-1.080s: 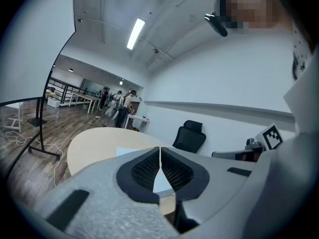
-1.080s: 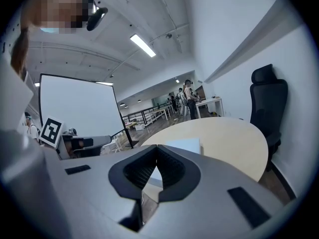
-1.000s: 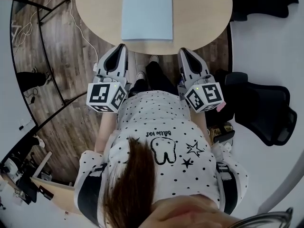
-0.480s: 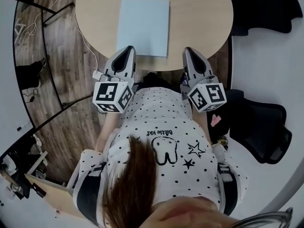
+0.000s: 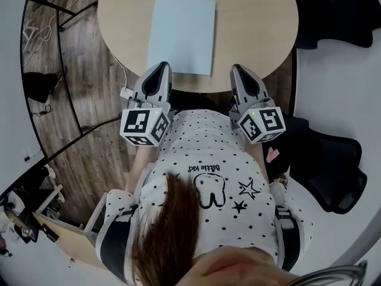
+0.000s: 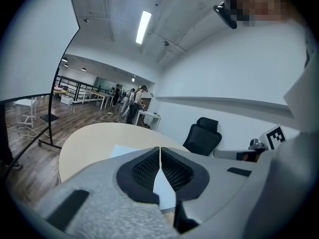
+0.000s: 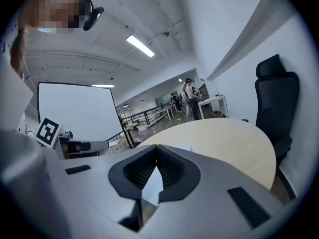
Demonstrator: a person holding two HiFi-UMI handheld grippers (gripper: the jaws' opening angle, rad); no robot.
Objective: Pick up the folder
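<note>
You are holding your left gripper and right gripper with jaws pinched together, gripping nothing. The pale blue folder is lying flat on the round wooden table. Your left gripper's tip is overlapping the folder's near left corner, and your right gripper is pointing past its right side, apart from it.

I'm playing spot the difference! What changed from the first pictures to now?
Both moved forward: the left tongs and right tongs now poke over the near edge of the round light wooden table, by the near end of the flat pale blue folder. Nothing was grabbed. The folder stayed flat; both tongs stayed shut and empty.
</note>
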